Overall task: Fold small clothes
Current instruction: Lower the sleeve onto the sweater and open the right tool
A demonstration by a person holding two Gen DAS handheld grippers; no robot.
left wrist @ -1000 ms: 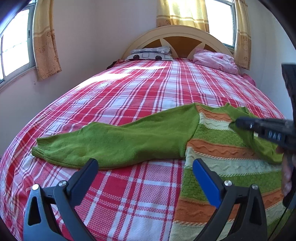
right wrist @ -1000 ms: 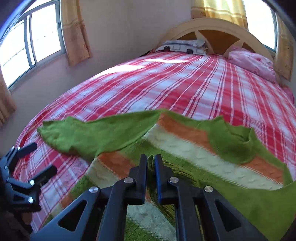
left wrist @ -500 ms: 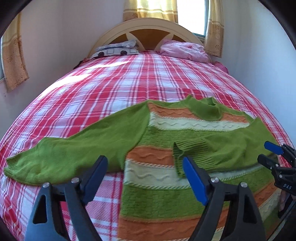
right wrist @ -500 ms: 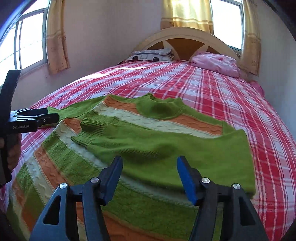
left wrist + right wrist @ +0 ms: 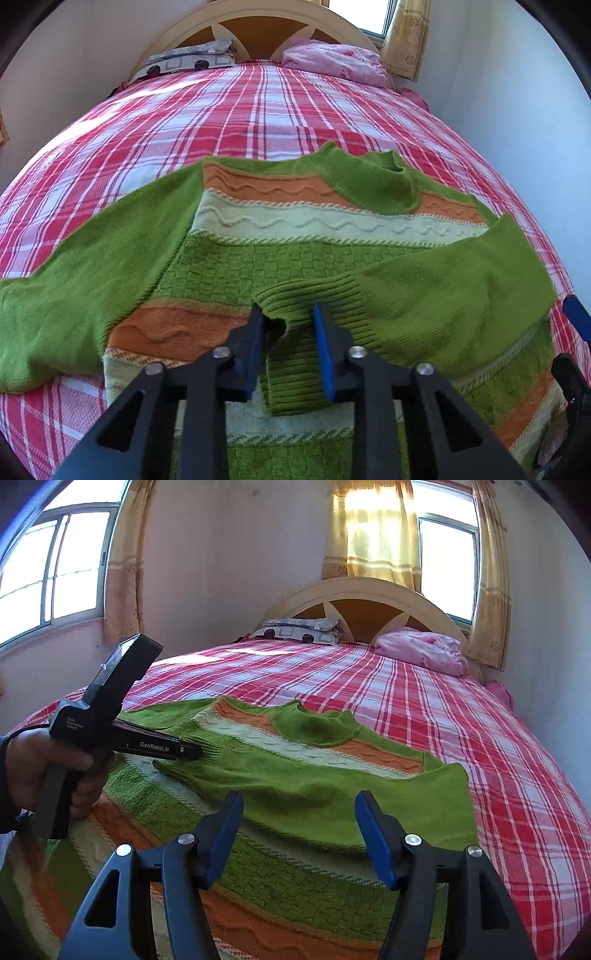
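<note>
Striped green sweater (image 5: 303,258) lies flat on the plaid bed (image 5: 258,110), centre frame. My left gripper (image 5: 288,332) is clamped on the folded sleeve's ribbed cuff (image 5: 295,306); my right gripper (image 5: 299,834) hovers spread, empty. Risk: thin pinch slips, sleeve drags body stripes askew.

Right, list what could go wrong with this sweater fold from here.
1. The left hand-held gripper is shut on the ribbed cuff alone; a thin hold may slip, or drag the folded sleeve out of line.
2. The other sleeve lies spread across the plaid bedspread, so the fold is lopsided.
3. The right hand-held gripper is open and holds nothing, so the sweater may shift.
</note>
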